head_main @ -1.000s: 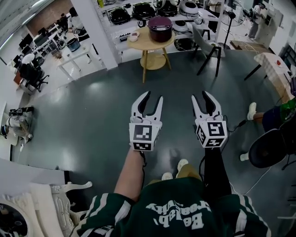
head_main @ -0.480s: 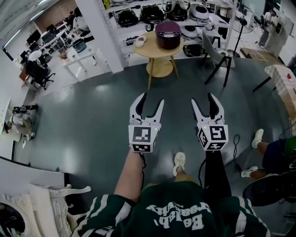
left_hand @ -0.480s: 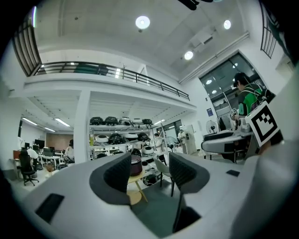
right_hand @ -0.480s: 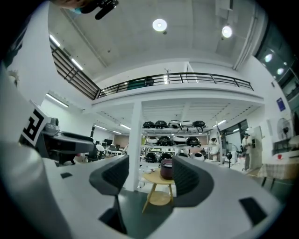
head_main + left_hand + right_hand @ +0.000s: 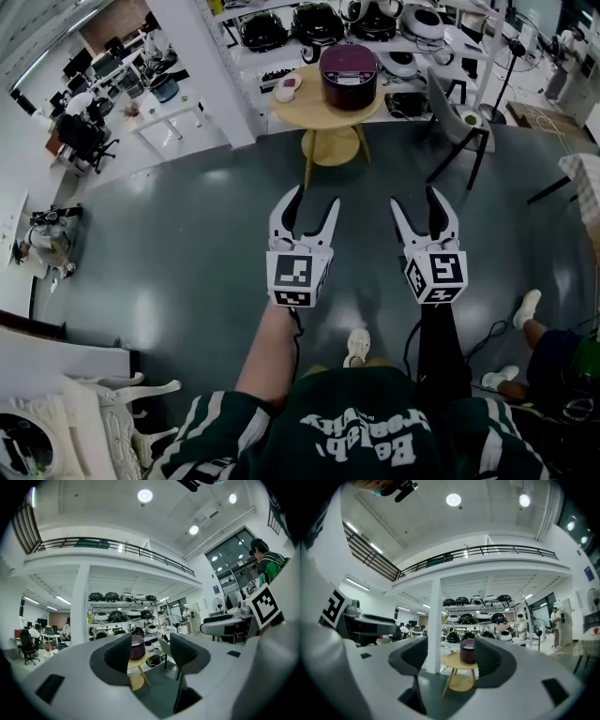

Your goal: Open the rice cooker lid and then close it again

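A dark maroon rice cooker (image 5: 348,75), lid down, stands on a round wooden table (image 5: 319,111) across the grey floor. Both grippers are held level at chest height, well short of the table and touching nothing. My left gripper (image 5: 316,202) is open and empty. The jaws of my right gripper (image 5: 415,199) are opening, with nothing between them. In the left gripper view the cooker (image 5: 137,648) shows far off between the jaws of the left gripper (image 5: 150,651). In the right gripper view the cooker (image 5: 467,651) on its table (image 5: 457,664) sits ahead of the right gripper (image 5: 451,656).
A small bowl (image 5: 286,91) lies on the table beside the cooker. Shelves with several cookers (image 5: 375,23) stand behind it. A grey chair (image 5: 459,122) is to the table's right, a white desk (image 5: 169,112) to its left. A seated person's legs (image 5: 553,356) are at the right.
The person has walked forward, so the table and cooker are nearer and lower in the head view. Both grippers' jaws stand wider than a second ago.
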Motion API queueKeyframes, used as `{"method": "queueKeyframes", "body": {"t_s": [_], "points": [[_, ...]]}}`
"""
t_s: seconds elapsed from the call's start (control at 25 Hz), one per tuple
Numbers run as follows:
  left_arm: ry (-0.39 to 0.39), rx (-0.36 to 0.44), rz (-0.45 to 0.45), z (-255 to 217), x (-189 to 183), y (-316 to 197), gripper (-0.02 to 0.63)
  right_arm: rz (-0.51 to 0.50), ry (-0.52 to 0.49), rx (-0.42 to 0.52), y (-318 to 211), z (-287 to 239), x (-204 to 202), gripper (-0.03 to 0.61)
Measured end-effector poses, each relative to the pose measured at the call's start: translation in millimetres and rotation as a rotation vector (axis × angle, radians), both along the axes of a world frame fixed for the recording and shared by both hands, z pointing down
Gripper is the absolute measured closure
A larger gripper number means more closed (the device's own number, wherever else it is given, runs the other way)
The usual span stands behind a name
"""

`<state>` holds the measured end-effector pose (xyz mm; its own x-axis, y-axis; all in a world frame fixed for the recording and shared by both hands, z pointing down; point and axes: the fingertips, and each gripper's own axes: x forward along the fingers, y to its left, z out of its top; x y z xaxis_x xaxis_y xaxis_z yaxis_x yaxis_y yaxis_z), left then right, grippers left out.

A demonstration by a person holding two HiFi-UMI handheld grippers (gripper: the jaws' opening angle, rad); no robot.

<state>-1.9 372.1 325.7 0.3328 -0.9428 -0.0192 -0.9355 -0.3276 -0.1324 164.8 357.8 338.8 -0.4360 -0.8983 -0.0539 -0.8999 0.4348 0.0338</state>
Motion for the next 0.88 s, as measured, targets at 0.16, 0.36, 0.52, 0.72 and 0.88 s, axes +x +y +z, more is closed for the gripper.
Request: {"method": "queueKeyframes", "body": {"t_s": [0.16,0.36,0.52,0.72,0.88], "points": [[-0.013,0.000,-0.020,7,11,-43,0.371,-0.037,0.007,-0.020,-49,12,6,0.255],[-0.008,0.001,-0.029,4,21,-85,0.371,-0.067,0.031,-0.018,-91,15,12,0.244],[-0.016,0.005,-0.028,-2,23,-113,0.371,-0.063,0.018,-0.007,-120,10,17,0.241],[-0.002,0.007,-0.018,-7,21,-145,0.371,-0.053,0.004,0.018,-155,5,23,0.236],[-0.022,0.026,-0.015,-2,10,-173,0.371,-0.044,-0.012,0.034,-186,11,20,0.233]]}}
